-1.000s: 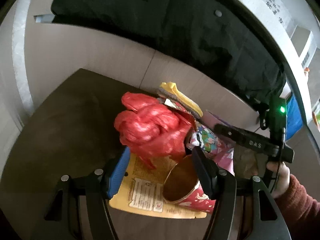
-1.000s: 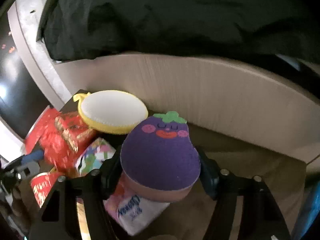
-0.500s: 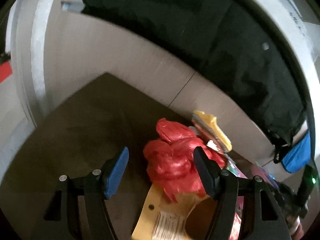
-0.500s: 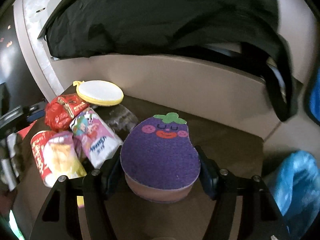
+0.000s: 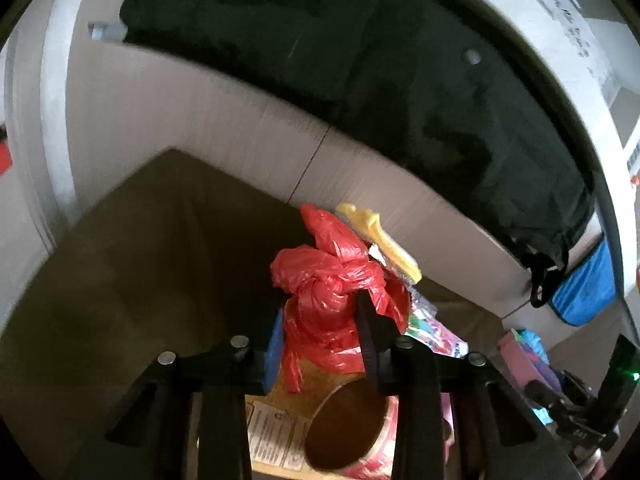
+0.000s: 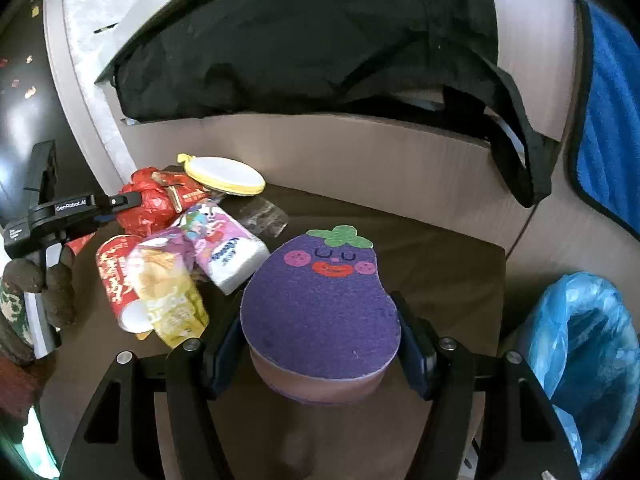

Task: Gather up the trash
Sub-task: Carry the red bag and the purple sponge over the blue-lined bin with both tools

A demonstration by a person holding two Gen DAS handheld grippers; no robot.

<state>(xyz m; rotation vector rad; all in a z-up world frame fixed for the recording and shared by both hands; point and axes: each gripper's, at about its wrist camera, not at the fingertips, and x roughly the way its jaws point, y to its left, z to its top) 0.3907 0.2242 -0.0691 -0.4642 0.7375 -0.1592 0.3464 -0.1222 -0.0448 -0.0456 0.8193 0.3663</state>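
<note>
on the dark brown tabletop (image 6: 440, 264) one trash heap. my right hand-held gripper (image 6: 320, 344) clamps one purple eggplant-shaped sponge (image 6: 320, 304); my left hand-held gripper (image 5: 320, 332) is closing, pads pressing one crumpled red plastic bag (image 5: 324, 280) atop the heap.

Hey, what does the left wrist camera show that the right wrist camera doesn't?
Only the left wrist view shows the left hand-held gripper head-on, its jaws closing with the red plastic bag between them, and the open mouth of the red paper cup.

Only the right wrist view shows the right hand-held gripper clamped on the purple eggplant sponge, and the blue trash bag.

Both show the red bag, the yellow sponge, the cup and the black cloth.
</note>
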